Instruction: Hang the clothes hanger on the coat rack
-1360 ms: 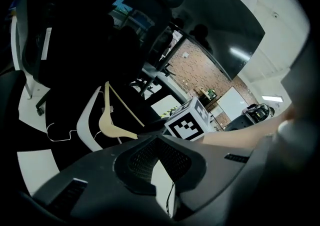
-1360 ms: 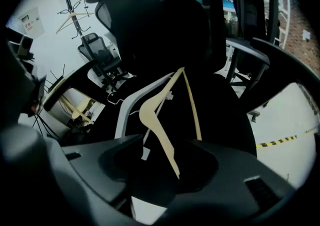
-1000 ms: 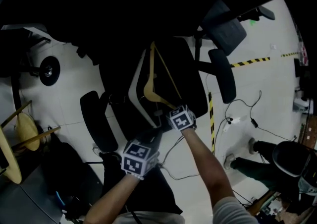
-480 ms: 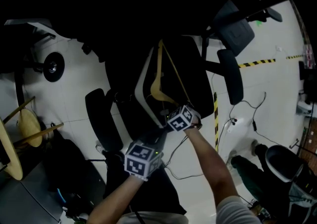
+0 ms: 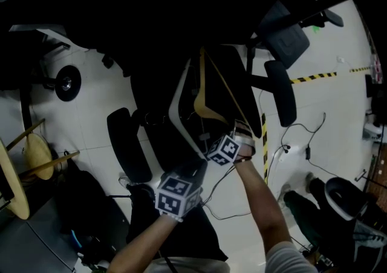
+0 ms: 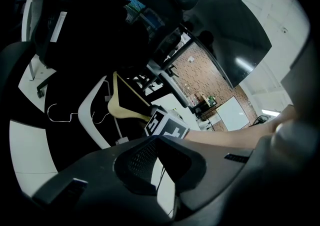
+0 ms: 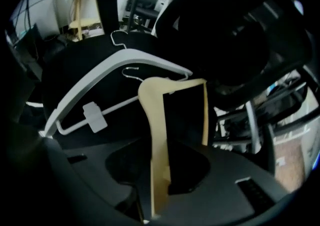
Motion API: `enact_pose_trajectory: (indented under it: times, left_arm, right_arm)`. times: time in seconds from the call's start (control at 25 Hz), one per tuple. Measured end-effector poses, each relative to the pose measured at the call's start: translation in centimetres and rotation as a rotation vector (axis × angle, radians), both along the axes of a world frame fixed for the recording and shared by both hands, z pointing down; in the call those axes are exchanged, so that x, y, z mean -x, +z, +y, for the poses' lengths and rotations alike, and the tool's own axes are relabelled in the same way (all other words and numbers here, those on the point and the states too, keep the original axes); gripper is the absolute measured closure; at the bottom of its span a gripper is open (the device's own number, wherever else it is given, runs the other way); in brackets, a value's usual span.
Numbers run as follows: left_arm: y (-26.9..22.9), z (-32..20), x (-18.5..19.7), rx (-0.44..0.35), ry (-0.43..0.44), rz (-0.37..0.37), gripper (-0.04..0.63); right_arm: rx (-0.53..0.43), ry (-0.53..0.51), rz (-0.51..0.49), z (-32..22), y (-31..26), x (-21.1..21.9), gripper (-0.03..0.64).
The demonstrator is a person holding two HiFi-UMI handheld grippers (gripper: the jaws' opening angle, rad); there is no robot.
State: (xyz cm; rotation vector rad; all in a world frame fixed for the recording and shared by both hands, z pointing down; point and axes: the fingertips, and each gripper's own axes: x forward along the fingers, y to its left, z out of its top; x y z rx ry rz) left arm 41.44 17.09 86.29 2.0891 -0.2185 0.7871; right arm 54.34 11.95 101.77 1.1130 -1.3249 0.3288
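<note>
1. Head view: looks steeply down on a black office chair [image 5: 233,75] on a pale floor [image 5: 97,109], with two hangers on its seat: a white plastic hanger [image 5: 175,109] and, just beside it, the wooden clothes hanger [image 5: 198,99].
2. Right gripper [image 5: 234,134]: has just been closing its jaws with one arm of the wooden clothes hanger [image 7: 150,105] between them. Now pinches that arm near its outer end and points steeply down at the seat.
3. Grips far out on the arm, probably for being the end nearest the person and clear of the white plastic hanger [image 7: 115,70]. Leaves the wire hook [image 7: 131,70] at the far end free for catching on a peg.
4. Shows the wooden frame running straight away from the jaws in the right gripper view, with the lower bar off to the right. Looks tilted up off the seat at the gripped end, though not surely clear of it.
5. Left gripper [image 5: 192,172]: hangs just beside the right one, nearer the person, and shows jaws apart with nothing between them in its own view. Seems held in reserve, ready to steady the frame if needed.
6. Shows no sure coat rack, only a wooden stand [image 5: 27,163] at the left edge of the head view, well apart from the chair and possibly the target.
7. Counts as early in the task: grasp made, with carrying and hooking not yet done. Calls next for a lift that avoids snagging the white plastic hanger.
</note>
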Motion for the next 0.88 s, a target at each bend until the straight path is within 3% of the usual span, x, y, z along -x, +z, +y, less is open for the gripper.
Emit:
enact_pose_trajectory:
  times: [0.08, 0.28, 0.88]
  left_arm:
    - [-0.1, 0.3, -0.1, 0.003, 0.0, 0.003, 0.606]
    - [-0.8, 0.9, 0.0, 0.002, 0.012, 0.01, 0.606]
    - [-8.5, -4.2, 5.8, -0.128, -0.082, 0.01, 0.606]
  right_arm:
    - [-0.031, -0.055, 0.041, -0.8, -1.8, -0.2, 0.505]
    - [-0.014, -0.005, -0.024, 0.7, -2.6, -0.1, 0.503]
    - [-0.136, 0.378, -0.593, -0.2, -16.1, 4.9, 0.505]
